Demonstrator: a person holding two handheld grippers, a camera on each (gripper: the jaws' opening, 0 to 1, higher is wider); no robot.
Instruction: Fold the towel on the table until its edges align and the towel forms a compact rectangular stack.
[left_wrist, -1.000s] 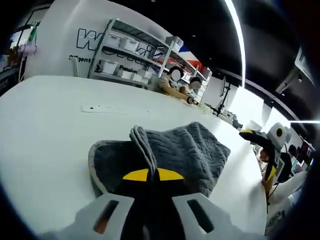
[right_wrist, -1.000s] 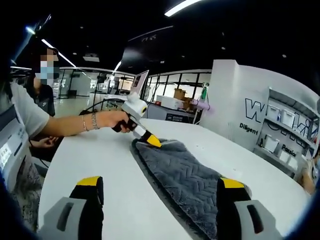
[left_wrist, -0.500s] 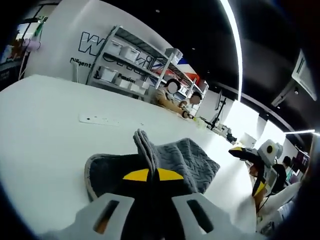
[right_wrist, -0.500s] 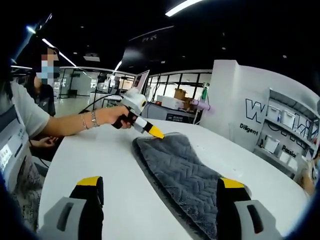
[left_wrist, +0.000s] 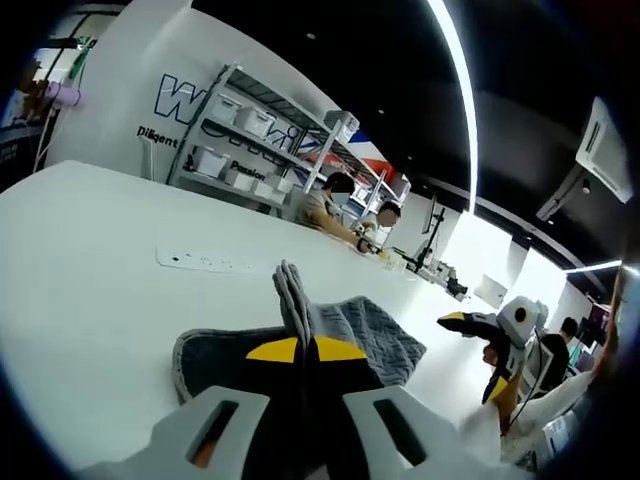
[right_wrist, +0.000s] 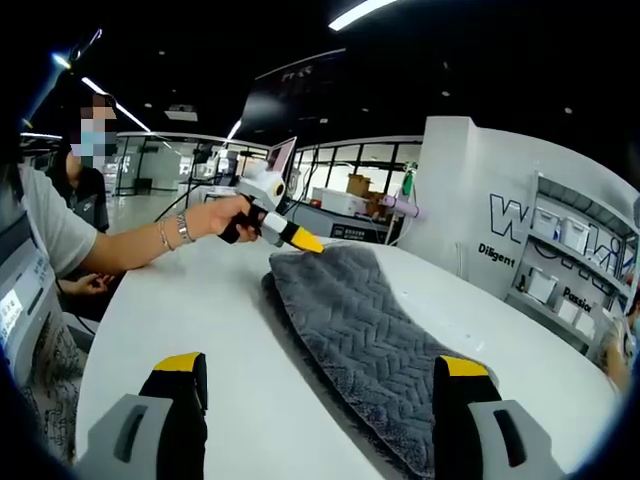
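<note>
A grey quilted towel (right_wrist: 350, 320) lies lengthwise on the white table (right_wrist: 190, 320). Its far end is raised off the table, pinched by my left gripper (right_wrist: 305, 242), which a person's hand (right_wrist: 215, 220) holds. In the left gripper view my left gripper (left_wrist: 305, 350) is shut on a towel edge that sticks up above the yellow tips, with the rest of the towel (left_wrist: 365, 335) bunched just beyond. My right gripper (right_wrist: 320, 365) stands open, its jaws wide apart, the right jaw over the towel's near end. It also appears at the table's far side as the right gripper (left_wrist: 472, 352).
A white power strip (left_wrist: 205, 262) lies on the table beyond the towel. Metal shelves with bins (left_wrist: 255, 130) stand against the back wall, and two people sit at the table's far edge (left_wrist: 335, 205). Bare tabletop (left_wrist: 90, 260) spreads to the left.
My left gripper has risen and carried the pinched towel end up off the table and over the rest of the towel. My right gripper has stayed open and still.
</note>
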